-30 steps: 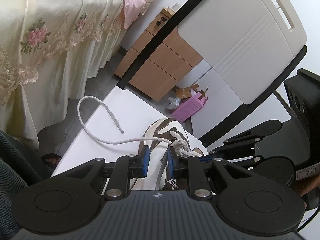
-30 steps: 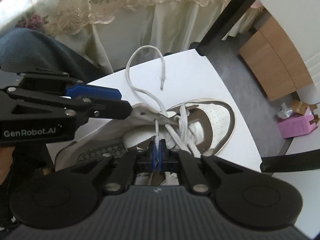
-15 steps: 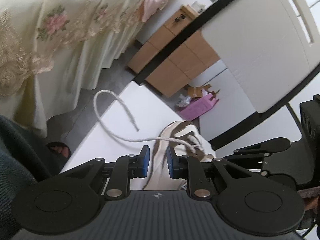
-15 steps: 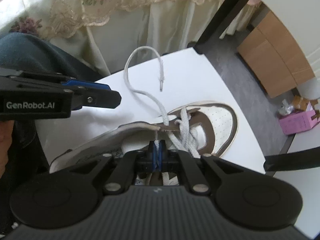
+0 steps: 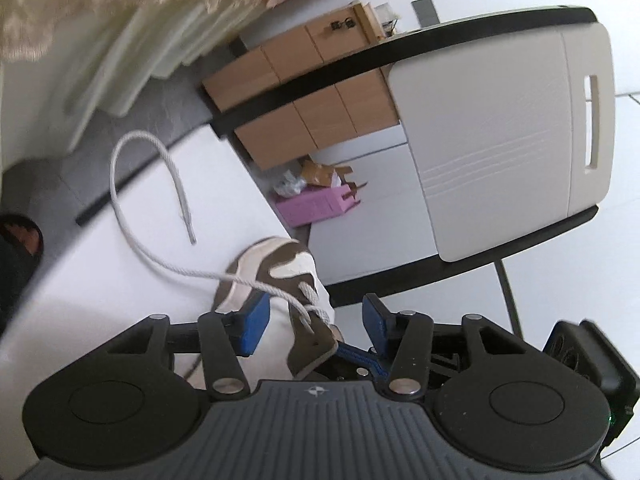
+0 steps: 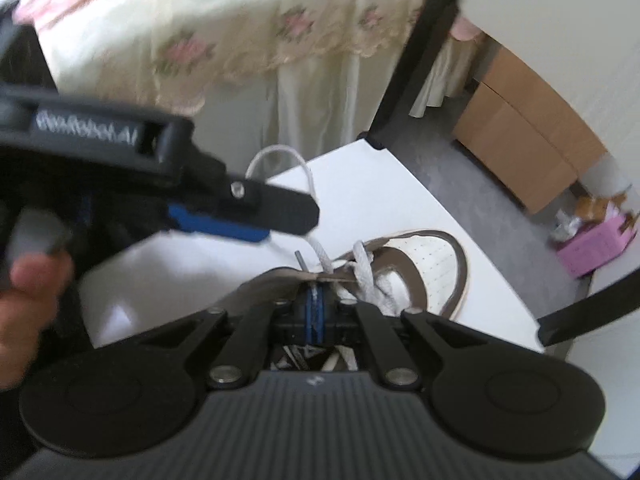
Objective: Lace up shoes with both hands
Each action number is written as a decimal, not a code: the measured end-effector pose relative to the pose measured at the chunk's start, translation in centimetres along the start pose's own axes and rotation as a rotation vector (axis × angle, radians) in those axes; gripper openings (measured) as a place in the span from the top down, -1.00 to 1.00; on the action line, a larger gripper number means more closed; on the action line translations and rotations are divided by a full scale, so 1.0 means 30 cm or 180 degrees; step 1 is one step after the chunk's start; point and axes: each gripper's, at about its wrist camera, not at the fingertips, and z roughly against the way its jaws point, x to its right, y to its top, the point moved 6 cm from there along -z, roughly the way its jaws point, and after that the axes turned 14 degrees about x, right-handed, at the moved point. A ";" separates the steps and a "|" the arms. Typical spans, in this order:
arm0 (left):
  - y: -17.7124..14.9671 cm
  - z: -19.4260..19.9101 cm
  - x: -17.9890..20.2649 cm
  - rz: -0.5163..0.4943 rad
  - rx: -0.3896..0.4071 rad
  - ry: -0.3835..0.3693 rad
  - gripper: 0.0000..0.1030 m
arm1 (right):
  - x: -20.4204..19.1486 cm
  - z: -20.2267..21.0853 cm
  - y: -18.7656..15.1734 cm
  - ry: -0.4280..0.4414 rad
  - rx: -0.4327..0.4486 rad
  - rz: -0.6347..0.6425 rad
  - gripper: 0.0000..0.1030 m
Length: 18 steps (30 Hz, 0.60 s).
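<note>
The shoe, a white and brown sneaker, lies on the white surface in the lower middle of the right wrist view, its toe toward the right. White lace crosses its eyelets, and one long free end loops away over the surface toward the upper left of the left wrist view, its tip lying flat. The right tool is closed tight on a strand of the lace at the shoe's opening, low in the centre of its own view. The left tool is opening: its blue pads stand apart on either side of the shoe's brown side flap and do not press on it. In the right wrist view the left tool comes in from the left edge, blurred, above the shoe, with a person's hand behind it. Beyond the surface stand a bed with a flowered lace cover, a black and white chair, wooden drawers and a pink box on the floor.
</note>
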 end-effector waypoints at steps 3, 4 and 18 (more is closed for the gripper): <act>-0.016 -0.018 -0.014 0.0103 -0.0071 0.0011 0.14 | -0.002 0.003 -0.003 0.0046 0.0048 -0.0067 0.93; -0.019 -0.022 -0.024 0.0138 -0.0078 0.0051 0.21 | -0.004 0.003 -0.002 0.0046 0.0055 -0.0080 0.93; -0.035 -0.038 -0.027 0.0199 -0.0049 0.0011 0.95 | -0.007 0.001 0.000 0.0025 0.0077 -0.0085 0.92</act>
